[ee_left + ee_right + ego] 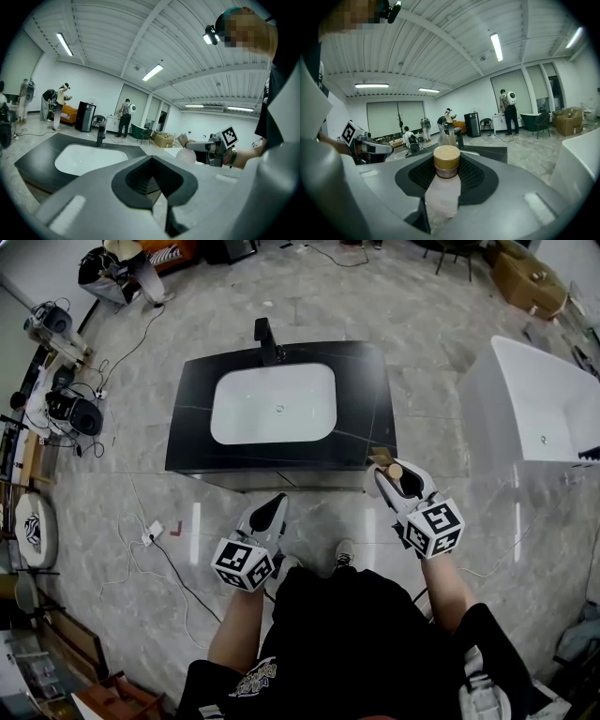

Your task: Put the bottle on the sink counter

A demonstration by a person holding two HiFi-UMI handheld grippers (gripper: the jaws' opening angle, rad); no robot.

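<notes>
Left gripper (278, 502) hovers empty before the table (361, 381), its jaws seemingly together. Right gripper (386, 474) is clamped on the bottle (442, 188), held in the air by the table's front right corner.

Around you: grey marble-tile floor (422, 418), cables (164, 559) trailing near left. White tub (544, 409) to your right, cardboard boxes (525, 277) far right. Overhead, white ribbed ceiling (108, 33) w/ strip lights (153, 72). Orange sofa (70, 112) & black cabinet (85, 116) far left, by the white wall (47, 79).
</notes>
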